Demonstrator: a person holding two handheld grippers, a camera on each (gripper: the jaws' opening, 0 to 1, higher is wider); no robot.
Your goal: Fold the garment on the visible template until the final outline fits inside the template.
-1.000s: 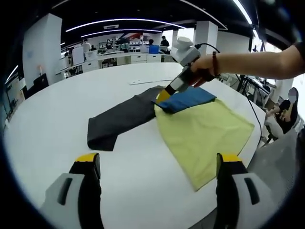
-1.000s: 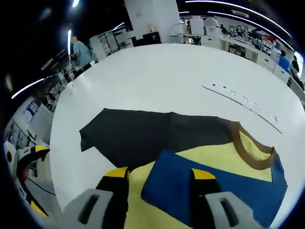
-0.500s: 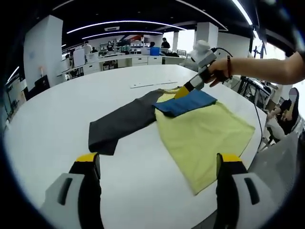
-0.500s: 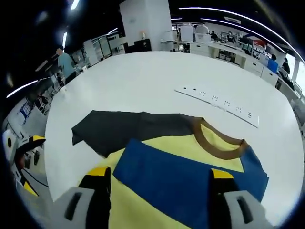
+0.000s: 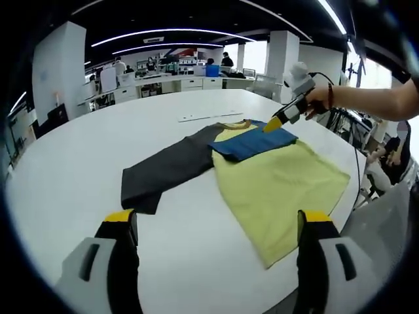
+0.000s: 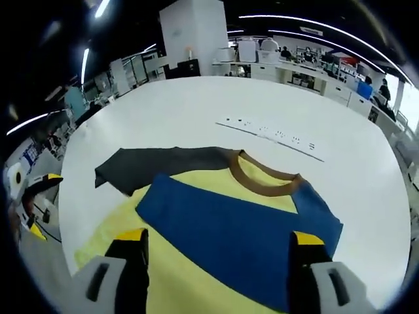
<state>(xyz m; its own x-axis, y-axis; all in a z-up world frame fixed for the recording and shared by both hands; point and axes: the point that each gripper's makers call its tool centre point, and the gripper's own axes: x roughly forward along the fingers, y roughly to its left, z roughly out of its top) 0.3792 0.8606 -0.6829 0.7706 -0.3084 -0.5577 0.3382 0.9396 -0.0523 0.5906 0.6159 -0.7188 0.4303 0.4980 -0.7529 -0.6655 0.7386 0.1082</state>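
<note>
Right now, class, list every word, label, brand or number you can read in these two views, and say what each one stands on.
None can be read.
The yellow shirt with blue sleeve and brown collar shows no print.
The long white strip on the white round table carries small dark marks, too small to read.
Background office signs are too blurred.

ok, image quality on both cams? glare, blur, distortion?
Left gripper view: even overhead light, soft shadows, the white table bright but not blown out, garment sharp. Right gripper view: heavy fisheye bowing of the table edge, own fingers slightly soft, power strip readable.
</note>
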